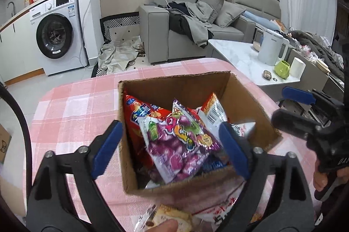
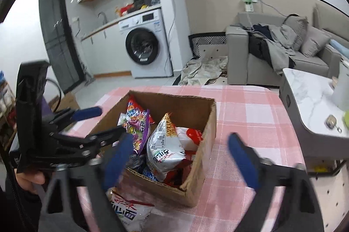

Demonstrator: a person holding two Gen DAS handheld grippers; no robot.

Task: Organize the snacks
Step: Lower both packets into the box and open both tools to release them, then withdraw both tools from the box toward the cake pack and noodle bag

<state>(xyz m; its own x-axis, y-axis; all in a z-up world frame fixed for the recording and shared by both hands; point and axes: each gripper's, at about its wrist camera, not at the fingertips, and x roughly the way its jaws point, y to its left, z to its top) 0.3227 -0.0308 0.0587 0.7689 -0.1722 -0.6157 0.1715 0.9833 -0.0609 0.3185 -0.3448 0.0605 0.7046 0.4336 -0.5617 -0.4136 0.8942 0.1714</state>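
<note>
Left gripper [image 1: 170,142] spread wide and empty right over the purple snack bag [image 1: 181,144] in the cardboard box [image 1: 250,99], bag's length slanting away-left, while the equally open, empty right gripper [image 2: 181,155] waits further off.

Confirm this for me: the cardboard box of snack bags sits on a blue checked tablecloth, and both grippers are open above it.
One thing is wrong: the tablecloth is pink checked, not blue, as the right wrist view shows. Only the gripper fingers are blue. The rest holds: the cardboard box holds snack bags, and the left gripper and right gripper are both open above it.
</note>
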